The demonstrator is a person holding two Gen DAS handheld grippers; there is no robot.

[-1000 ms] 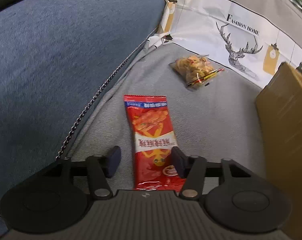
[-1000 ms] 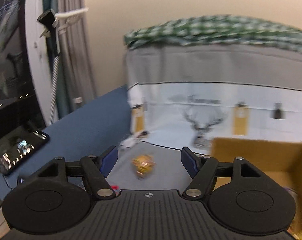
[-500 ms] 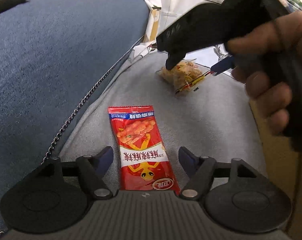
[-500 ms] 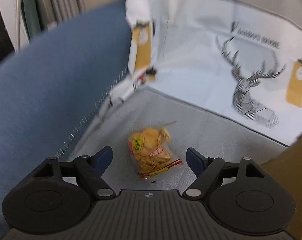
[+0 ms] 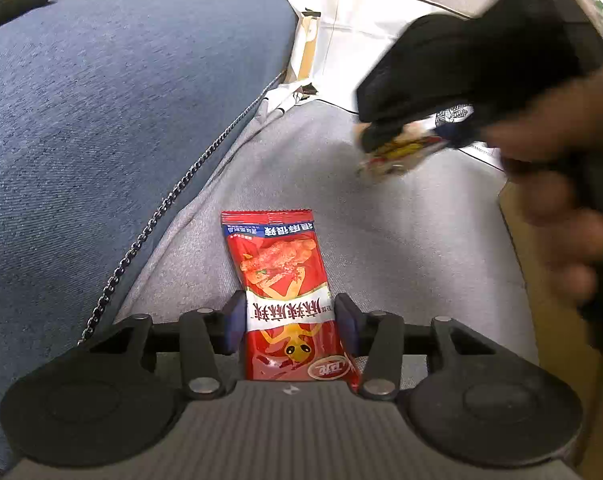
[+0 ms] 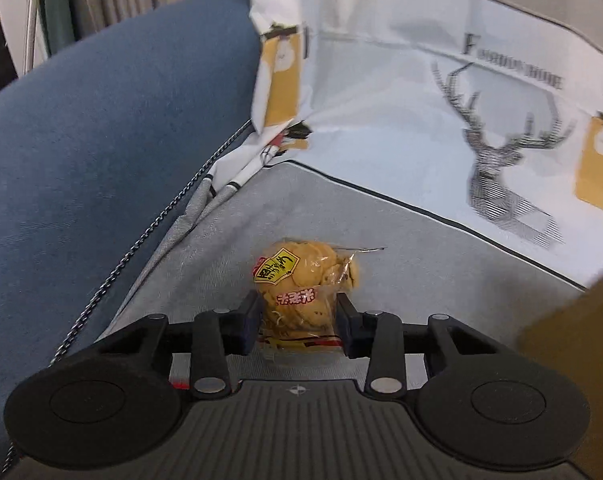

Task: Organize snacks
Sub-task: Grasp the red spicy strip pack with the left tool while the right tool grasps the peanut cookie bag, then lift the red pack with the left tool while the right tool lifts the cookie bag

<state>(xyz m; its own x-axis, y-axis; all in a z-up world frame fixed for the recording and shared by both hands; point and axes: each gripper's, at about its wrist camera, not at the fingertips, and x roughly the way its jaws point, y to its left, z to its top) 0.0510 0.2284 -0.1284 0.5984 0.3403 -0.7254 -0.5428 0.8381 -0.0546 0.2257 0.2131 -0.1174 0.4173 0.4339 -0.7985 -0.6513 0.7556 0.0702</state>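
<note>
My red packet (image 5: 287, 300) shows a yellow frog; the clear bag (image 6: 301, 284) holds golden crackers; grey cloth (image 6: 381, 248); blue cushion (image 5: 121, 100).

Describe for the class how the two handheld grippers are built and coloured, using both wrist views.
Each gripper, left gripper and right gripper, is matte black plastic: a ribbed grey-black body with a small centre mark, two round disc housings, and linkage bars on silver pivot pins. The fingers carry dark blue pads. No cables show. The hand is blurred; no sleeve is visible.
</note>
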